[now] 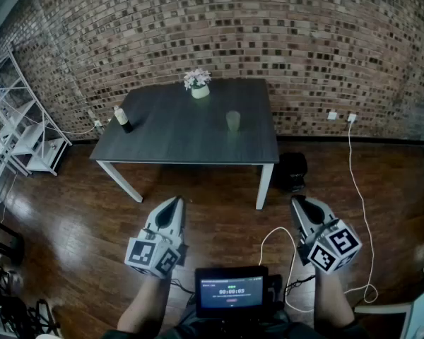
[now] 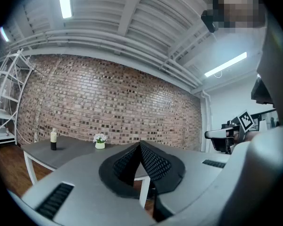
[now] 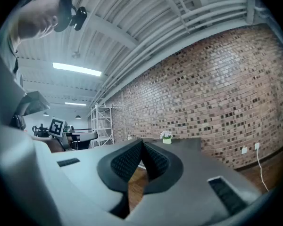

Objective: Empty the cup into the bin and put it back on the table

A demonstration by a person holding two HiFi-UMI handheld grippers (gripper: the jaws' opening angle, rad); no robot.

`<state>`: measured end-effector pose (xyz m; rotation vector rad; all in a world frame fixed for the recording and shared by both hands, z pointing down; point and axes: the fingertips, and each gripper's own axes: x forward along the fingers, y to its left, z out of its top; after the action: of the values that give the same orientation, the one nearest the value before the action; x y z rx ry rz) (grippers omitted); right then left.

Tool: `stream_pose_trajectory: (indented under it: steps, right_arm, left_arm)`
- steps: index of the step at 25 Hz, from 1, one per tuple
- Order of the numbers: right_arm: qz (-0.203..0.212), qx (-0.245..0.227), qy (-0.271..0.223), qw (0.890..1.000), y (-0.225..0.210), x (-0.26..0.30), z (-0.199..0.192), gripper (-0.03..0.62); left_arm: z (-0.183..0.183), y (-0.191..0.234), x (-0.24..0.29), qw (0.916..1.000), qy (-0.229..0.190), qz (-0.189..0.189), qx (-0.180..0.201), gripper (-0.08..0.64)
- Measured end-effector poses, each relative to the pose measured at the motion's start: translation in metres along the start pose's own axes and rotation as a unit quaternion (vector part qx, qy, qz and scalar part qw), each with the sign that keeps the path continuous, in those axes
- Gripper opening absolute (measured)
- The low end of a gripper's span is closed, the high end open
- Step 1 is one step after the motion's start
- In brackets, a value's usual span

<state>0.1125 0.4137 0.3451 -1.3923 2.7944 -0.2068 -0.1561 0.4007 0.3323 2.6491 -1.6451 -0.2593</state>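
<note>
A pale translucent cup (image 1: 232, 121) stands upright on the dark table (image 1: 177, 136), right of its middle. A black bin (image 1: 292, 171) sits on the floor by the table's right front leg. My left gripper (image 1: 175, 200) and right gripper (image 1: 296, 201) hang low over the wooden floor, well short of the table, each with its jaws pressed together and nothing between them. The left gripper view shows its jaws (image 2: 140, 144) meeting at the tips, and so does the right gripper view (image 3: 142, 141).
A small white pot of flowers (image 1: 198, 85) stands at the table's far edge and a dark bottle (image 1: 121, 119) at its left end. A white shelf rack (image 1: 18, 129) stands at the left wall. A white cable (image 1: 358, 189) trails across the floor on the right. A brick wall lies behind.
</note>
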Motion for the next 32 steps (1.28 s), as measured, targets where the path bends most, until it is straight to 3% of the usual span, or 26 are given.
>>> stream_pose_trajectory:
  steps: [4, 17, 23, 32]
  right_arm:
    - [-0.006, 0.000, 0.004, 1.000, 0.006, 0.041, 0.004, 0.002]
    - [-0.048, -0.005, 0.006, 0.999, -0.001, 0.152, 0.017, 0.002]
    - [-0.050, -0.005, 0.019, 0.999, -0.012, 0.185, 0.023, 0.002]
    - [-0.031, -0.006, 0.011, 0.999, -0.060, 0.237, 0.034, 0.002]
  left_arm:
    - [0.013, 0.038, 0.024, 0.9999, -0.009, -0.012, 0.004, -0.011]
    - [0.009, 0.127, 0.099, 0.9967, 0.007, -0.079, -0.021, -0.011]
    - [0.003, 0.146, 0.131, 0.9957, 0.015, -0.083, -0.038, -0.011]
    - [0.002, 0.164, 0.189, 0.9970, 0.014, -0.072, -0.024, -0.011]
